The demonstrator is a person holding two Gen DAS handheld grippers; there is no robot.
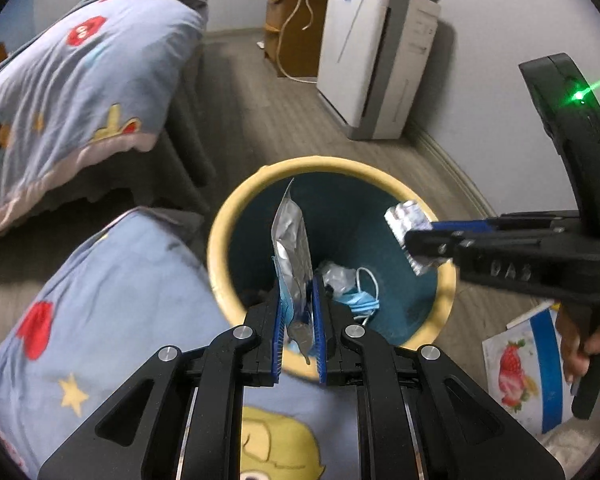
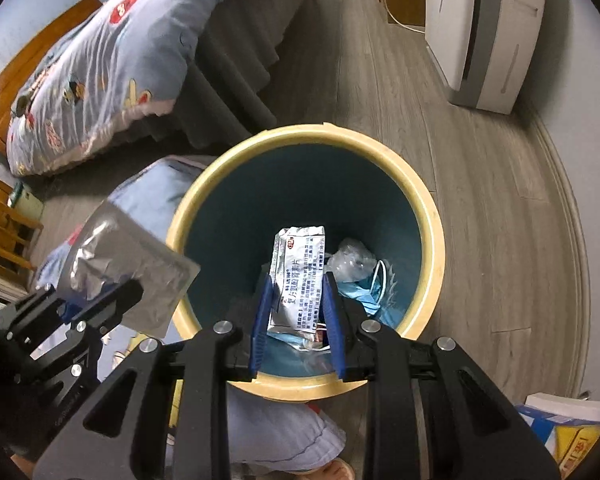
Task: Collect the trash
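My left tongs (image 1: 298,322) pinch a silver foil pouch (image 1: 292,248) that stands on edge over the near rim of the bin (image 1: 236,204). My right tongs (image 2: 296,316) are pressed together on a printed foil sachet (image 2: 298,276), held above the bin's open mouth. At the bottom of the bin lie a blue face mask (image 2: 374,292) and a crumpled clear wrapper (image 2: 352,260). The bin stands on the wooden floor (image 2: 480,208), with a blue patterned quilt (image 1: 112,292) just beside its left wall.
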